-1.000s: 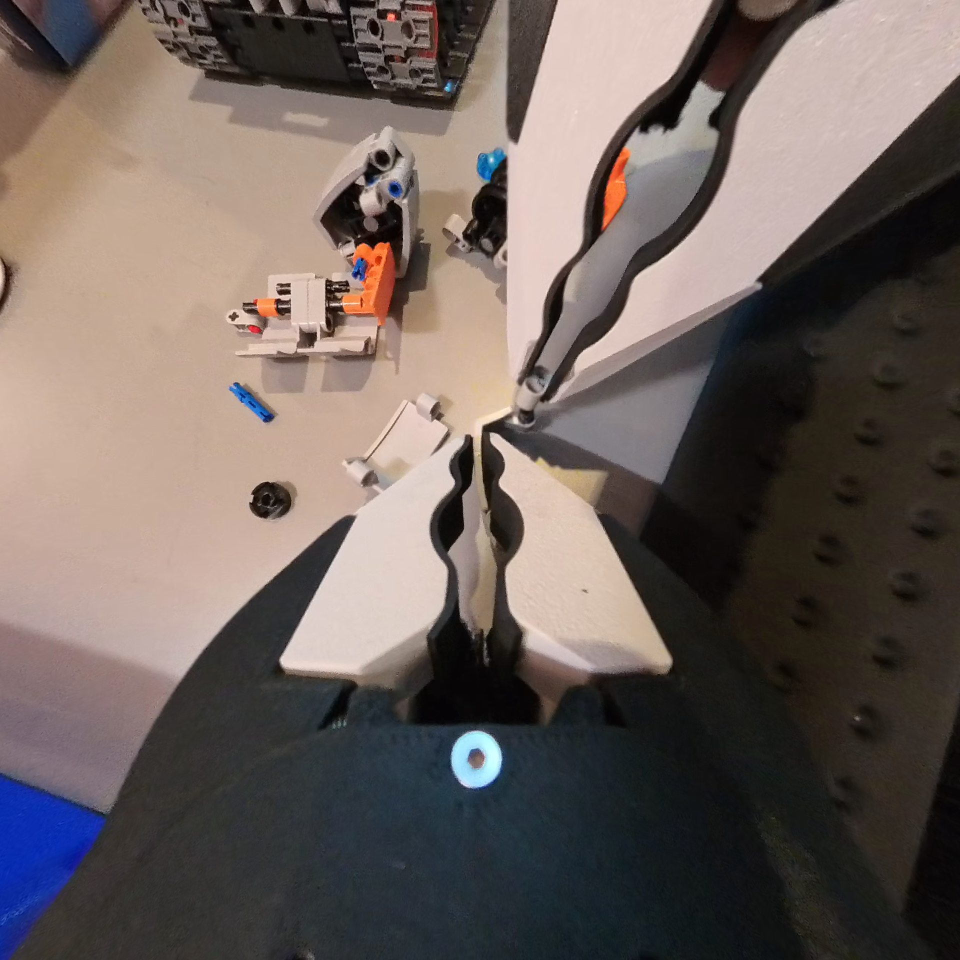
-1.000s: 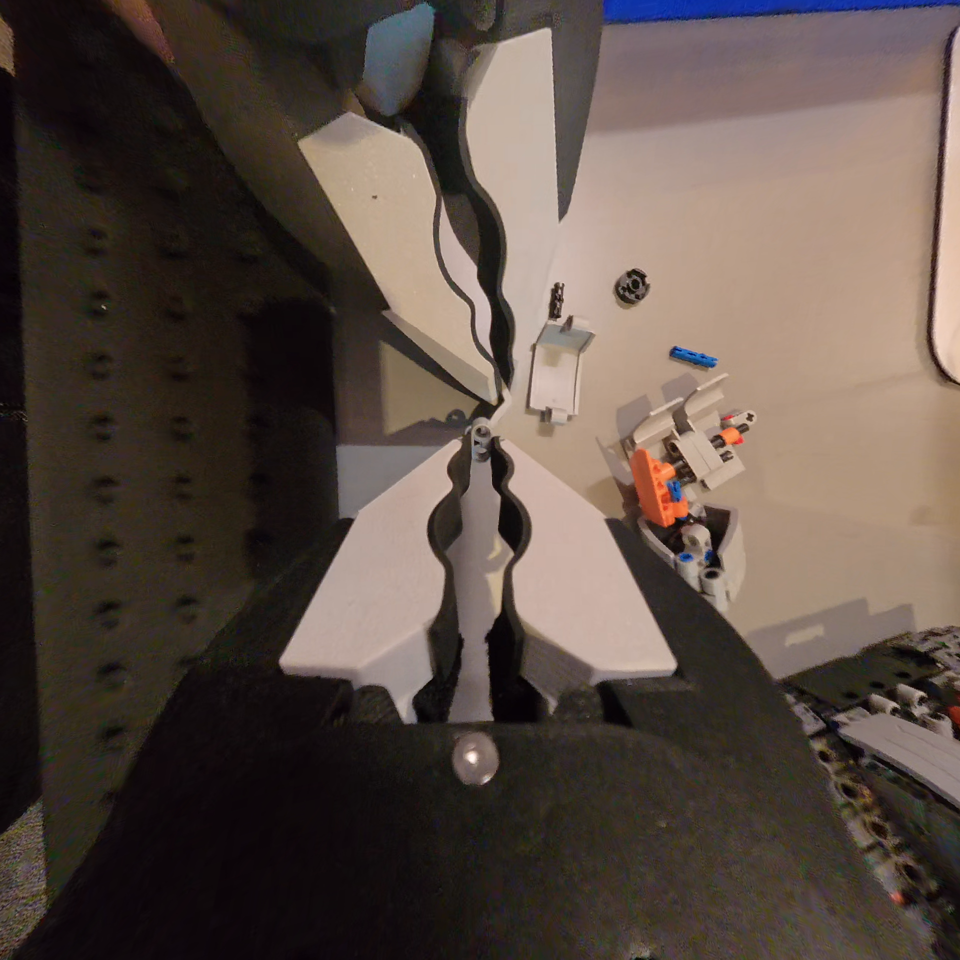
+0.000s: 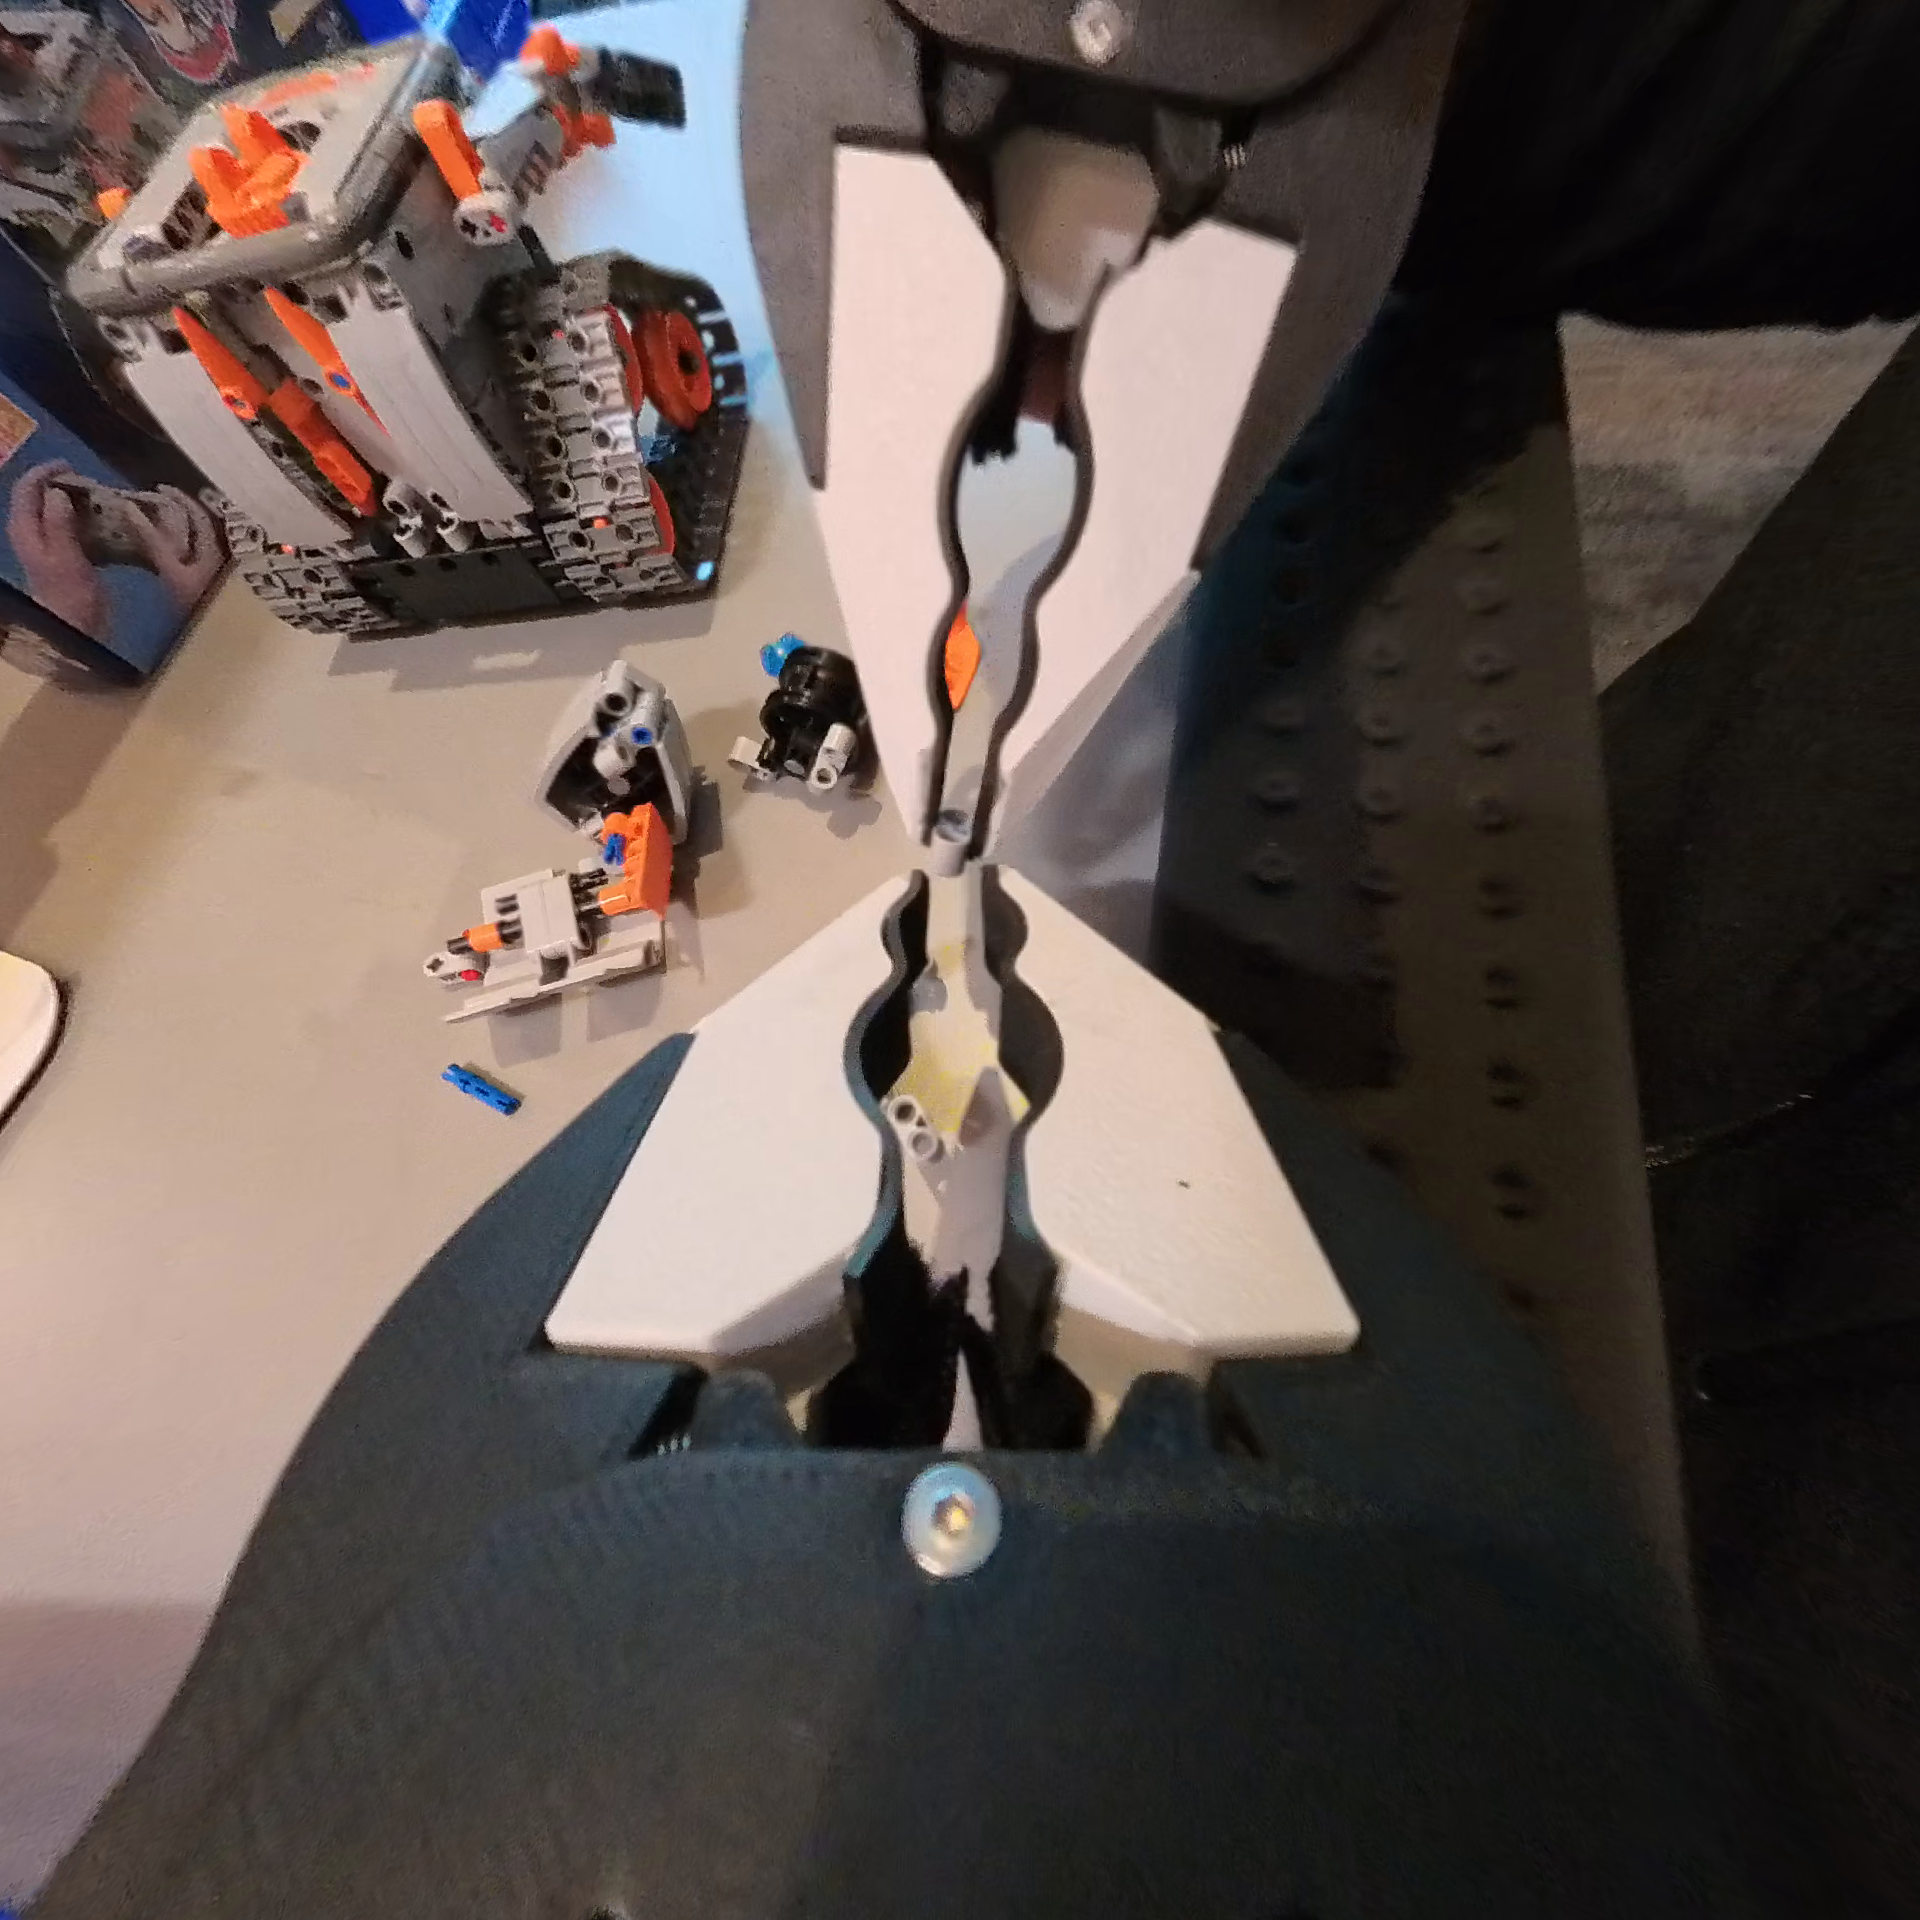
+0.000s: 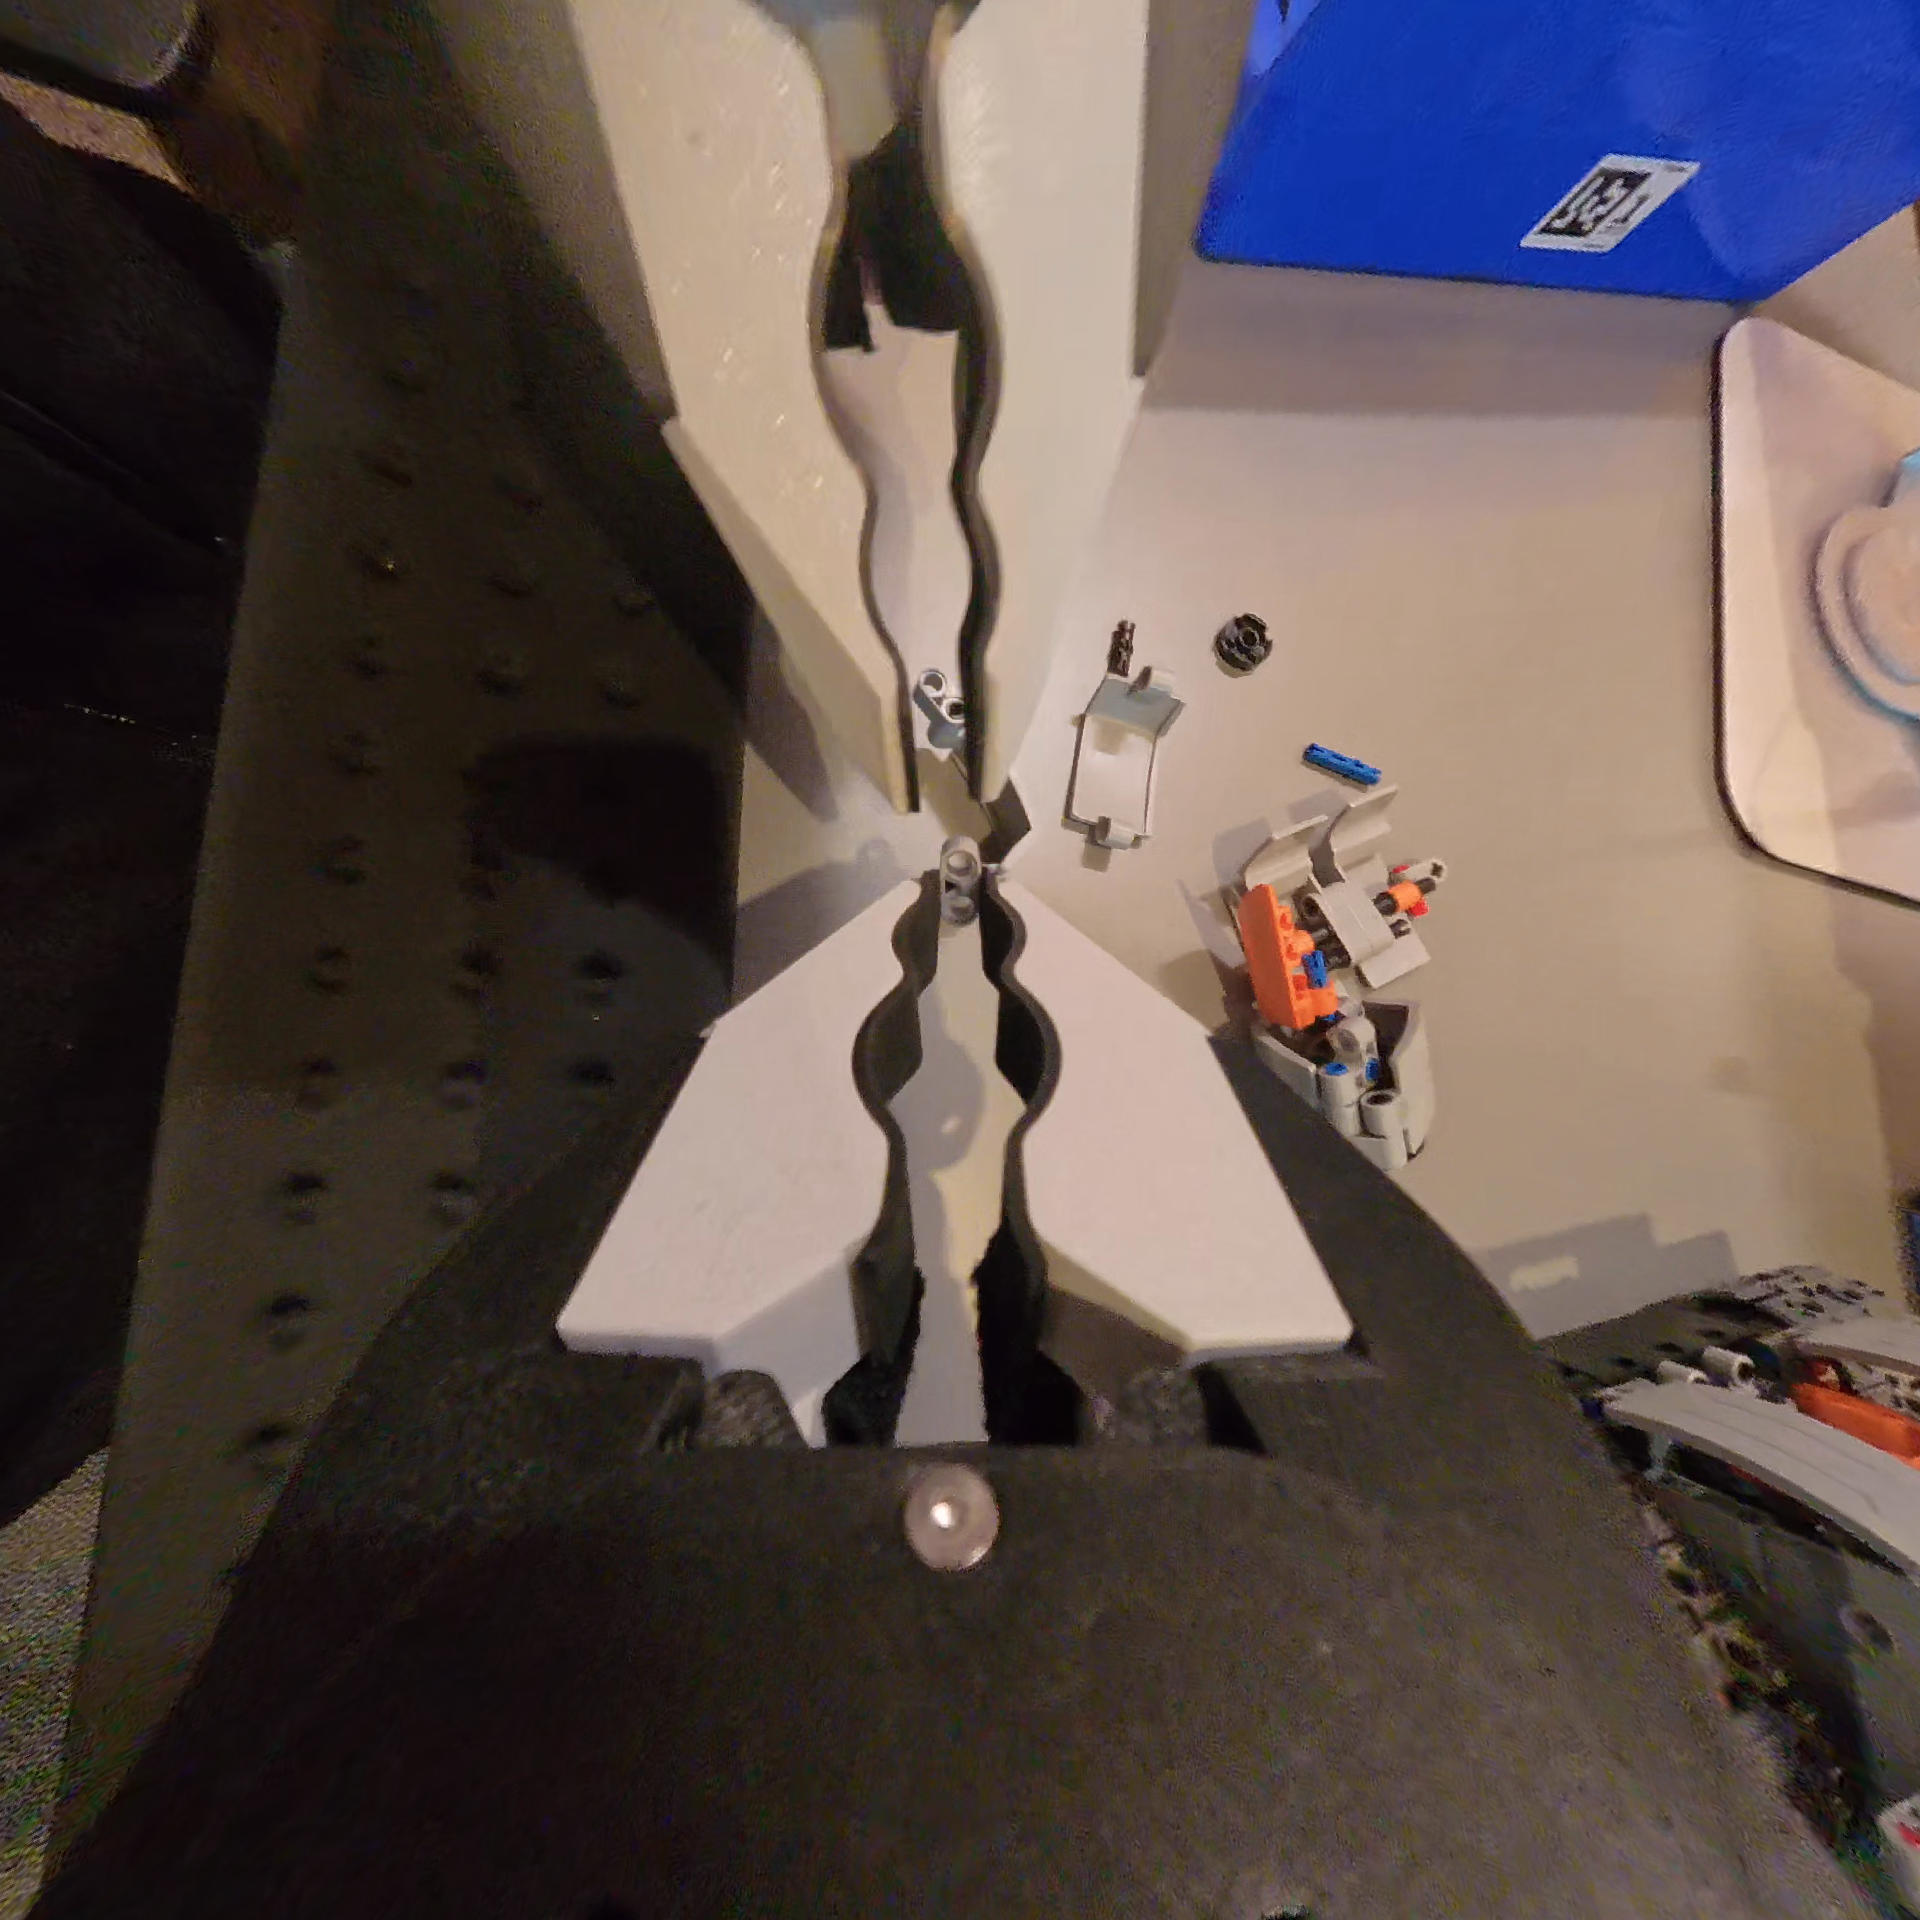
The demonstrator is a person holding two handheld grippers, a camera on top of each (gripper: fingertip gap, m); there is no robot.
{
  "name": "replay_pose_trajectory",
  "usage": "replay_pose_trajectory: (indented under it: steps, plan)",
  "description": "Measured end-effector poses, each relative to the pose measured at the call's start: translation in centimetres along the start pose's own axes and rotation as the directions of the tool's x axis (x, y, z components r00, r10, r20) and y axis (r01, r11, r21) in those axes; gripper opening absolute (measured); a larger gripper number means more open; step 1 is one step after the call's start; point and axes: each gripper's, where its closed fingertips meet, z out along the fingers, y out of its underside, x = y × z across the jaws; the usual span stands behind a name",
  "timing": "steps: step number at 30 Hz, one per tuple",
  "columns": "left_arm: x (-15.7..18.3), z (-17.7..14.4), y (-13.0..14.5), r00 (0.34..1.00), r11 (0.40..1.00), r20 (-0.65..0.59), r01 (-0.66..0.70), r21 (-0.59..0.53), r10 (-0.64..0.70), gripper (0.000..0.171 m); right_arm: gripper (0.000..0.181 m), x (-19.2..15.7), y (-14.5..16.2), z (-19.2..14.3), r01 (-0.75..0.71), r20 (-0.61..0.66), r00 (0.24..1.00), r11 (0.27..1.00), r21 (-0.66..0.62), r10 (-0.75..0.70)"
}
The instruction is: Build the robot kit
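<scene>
My left gripper [image 3: 951, 885] is shut on a thin grey panel piece [image 3: 977, 1174] that carries a small holed connector [image 3: 916, 1127]. My right gripper [image 4: 961, 885] is shut on a small grey connector [image 4: 958, 883] at its tips. The two grippers meet tip to tip above the beige table. In the left wrist view the right gripper [image 3: 951, 823] comes down from the top with its connector [image 3: 951, 836]. In the right wrist view the left gripper [image 4: 943, 805] comes from the top, with its holed connector [image 4: 938, 709] showing at its side.
A tracked grey-and-orange model [image 3: 416, 416] stands at the back. A grey-orange subassembly [image 4: 1330, 966], a curved grey panel [image 4: 1117, 769], a blue pin [image 4: 1340, 764], a black round piece [image 4: 1242, 639] and a black part [image 3: 805, 717] lie loose. A blue box [image 4: 1507, 135], a white tray [image 4: 1818, 623] and a black studded board [image 3: 1455, 831] border the area. The grippers are tip to tip, or close to it. The blue pin [image 4: 1340, 764] is about 15 cm from both grippers' fingertips. It is also in sight in the left wrist view [image 3: 487, 1094].
Both grippers have turned from meeting at an angle to facing each other straight on, tip to tip. The left view now takes in the tracked model. Both stay shut on their pieces.
</scene>
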Motion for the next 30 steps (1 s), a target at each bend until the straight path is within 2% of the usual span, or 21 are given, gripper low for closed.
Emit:
replay_pose_trajectory:
  steps: [3, 5, 8, 13, 16, 21, 24, 30]
  plan:
    - [-0.2, -0.6, -0.4, 1.000, 0.999, -0.010, 0.022, 0.032, -0.022, 0.010, 0.005, -0.2, -0.6, -0.1, 0.032, -0.029, 0.999, 0.999, 0.018, -0.031]
    - [-0.6, -0.4, -0.1, 0.997, 0.997, 0.000, 0.081, 0.008, -0.081, 0.013, 0.005, 0.6, -0.8, -0.4, 0.096, -0.129, 0.987, 0.995, 0.003, -0.095]
    - [-0.5, -0.4, -0.7, 0.970, 0.970, -0.080, 0.236, 0.066, -0.231, 0.021, 0.005, 1.3, -1.6, -0.9, 0.214, -0.285, 0.934, 0.976, -0.034, -0.215]
    - [-0.7, -0.6, -1.3, 0.908, 0.903, -0.162, 0.407, 0.134, -0.386, 0.018, 0.005, 1.7, -2.6, -1.3, 0.333, -0.440, 0.834, 0.940, -0.080, -0.333]
    - [-0.4, -0.7, -1.7, 0.891, 0.886, -0.201, 0.439, 0.153, -0.407, 0.011, 0.004, 1.7, -2.7, -1.6, 0.389, -0.484, 0.782, 0.914, -0.116, -0.394]
    - [-0.3, -1.1, -2.2, 0.859, 0.850, -0.265, 0.491, 0.191, -0.437, 0.013, 0.004, 1.6, -3.2, -2.2, 0.447, -0.520, 0.728, 0.884, -0.135, -0.448]
    - [-0.5, -1.3, -2.4, 0.853, 0.837, -0.265, 0.505, 0.211, -0.449, 0.017, 0.004, 1.5, -3.3, -2.3, 0.456, -0.526, 0.721, 0.881, -0.130, -0.451]
    - [-0.5, -1.6, -2.9, 0.844, 0.817, -0.285, 0.523, 0.244, -0.455, 0.015, 0.004, 1.4, -3.3, -2.4, 0.467, -0.538, 0.704, 0.873, -0.141, -0.463]
